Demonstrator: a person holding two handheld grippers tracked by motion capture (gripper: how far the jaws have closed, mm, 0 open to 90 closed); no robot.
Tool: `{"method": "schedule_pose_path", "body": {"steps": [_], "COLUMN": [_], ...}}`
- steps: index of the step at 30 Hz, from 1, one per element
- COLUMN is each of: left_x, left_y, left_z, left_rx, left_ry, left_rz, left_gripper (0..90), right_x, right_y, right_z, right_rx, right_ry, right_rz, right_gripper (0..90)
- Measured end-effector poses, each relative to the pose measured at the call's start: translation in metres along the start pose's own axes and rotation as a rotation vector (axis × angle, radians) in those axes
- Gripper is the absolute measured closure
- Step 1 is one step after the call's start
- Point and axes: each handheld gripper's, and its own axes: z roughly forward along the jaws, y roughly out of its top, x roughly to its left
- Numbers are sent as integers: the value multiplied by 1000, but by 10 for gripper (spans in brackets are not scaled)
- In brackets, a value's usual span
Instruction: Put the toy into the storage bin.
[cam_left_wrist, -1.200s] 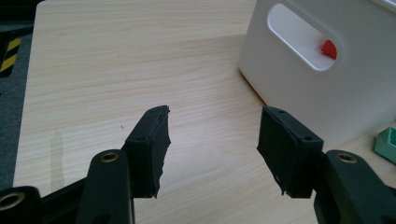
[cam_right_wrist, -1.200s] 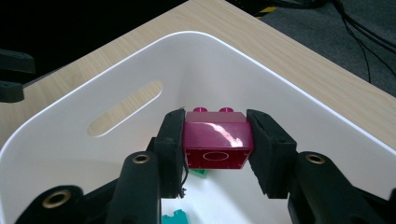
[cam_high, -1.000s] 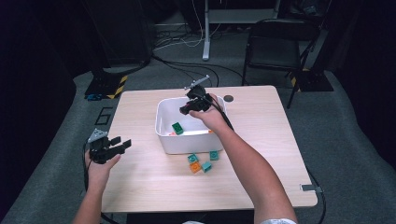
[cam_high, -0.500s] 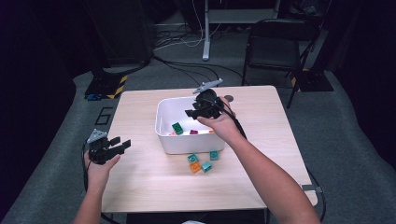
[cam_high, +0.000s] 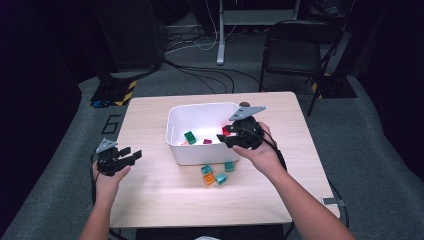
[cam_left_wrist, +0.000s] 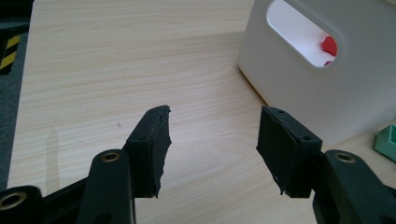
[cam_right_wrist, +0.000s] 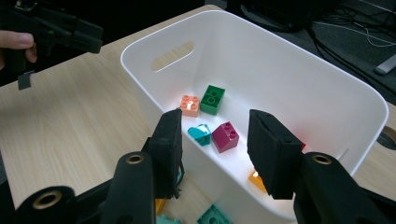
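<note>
A person sits at a pale wooden table (cam_high: 165, 195) with a two-jaw black gripper in each hand. In the high view, a white rectangular plastic bin (cam_high: 197, 152) stands near the table's middle, its long axis running across the table from the person's left to right. The right gripper (cam_high: 223, 138) hovers over the bin's right end, pointing left across it. The left gripper (cam_high: 135, 156) is held low at the table's left edge, well apart from the bin, pointing right toward it.

The right gripper view looks down into the bin (cam_right_wrist: 327, 93). Its jaws are spread apart with nothing between them. Below lie a green brick (cam_right_wrist: 213, 99), a salmon brick (cam_right_wrist: 190, 105), a teal piece (cam_right_wrist: 199, 133) and a magenta sloped brick (cam_right_wrist: 225, 136).

The left gripper view shows the bin's end wall (cam_left_wrist: 299, 88) with an oval handle slot, through which a red piece (cam_left_wrist: 329, 45) shows. Its jaws stand apart over bare wood, gripping nothing.

In the high view, three small bricks (cam_high: 216, 173), two teal and one orange, lie on the table just in front of the bin. The room is dark, with grey carpet, trailing cables and a black folding chair (cam_high: 295, 50) behind the table.
</note>
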Motion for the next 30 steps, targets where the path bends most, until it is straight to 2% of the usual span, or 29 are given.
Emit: {"method": "schedule_pose_path", "body": {"steps": [4,9,13,19,24,28,30], "left_x": [-2,-1,1,5,4,3,2], "left_y": [0,0,-1,-1,-2,-2,-3], "left_z": [0,-2,-2,-4,-3,-2,-2], "left_rx": [-2,-3,-5,-8,-9,-5,-4], "left_ry": [1,2,6,14,16,16,18], "left_rz": [3,3,-2,-14,-7,-2,-2], "left_gripper": [434,434,433,434,433,433,433], "right_x": [7,10,9,9,10,11,11], "right_y": [-16,-34,-48,-65,-87,-101,-108], "right_z": [-7,-7,-3,5,14,20,23], "right_rx": [1,1,-7,2,8,4,2], "right_ry": [4,-4,-7,-33,-46,-62,-64], "right_rz": [10,28,64,72,84,76,92], "right_gripper": [546,545,545,545,533,530,530]}}
